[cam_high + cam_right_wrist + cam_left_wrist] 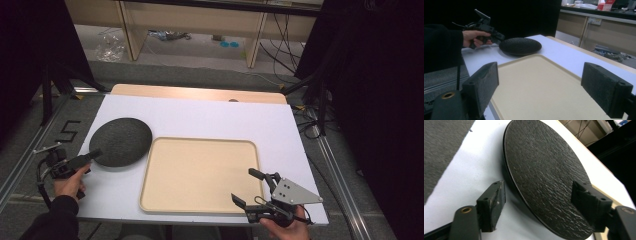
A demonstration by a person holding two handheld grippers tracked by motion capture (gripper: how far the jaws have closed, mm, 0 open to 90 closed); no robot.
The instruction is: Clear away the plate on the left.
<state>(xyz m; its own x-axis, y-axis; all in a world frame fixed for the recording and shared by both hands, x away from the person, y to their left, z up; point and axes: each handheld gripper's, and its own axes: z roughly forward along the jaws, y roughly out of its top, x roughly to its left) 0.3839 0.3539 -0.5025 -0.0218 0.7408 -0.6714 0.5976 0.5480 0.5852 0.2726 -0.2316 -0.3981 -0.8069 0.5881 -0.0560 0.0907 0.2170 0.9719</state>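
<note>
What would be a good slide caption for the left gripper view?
Left gripper open astride the rim of a dark plate on the white table.

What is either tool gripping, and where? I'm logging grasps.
Nothing yet. The left tool straddles the black plate's near rim without clamping; the right tool is open over the tray.

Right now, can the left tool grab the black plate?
Probably yes. The left tool is already at the black plate, with its open jaws on either side of the rim and the pads not yet pressing. Nothing lies between them.
</note>
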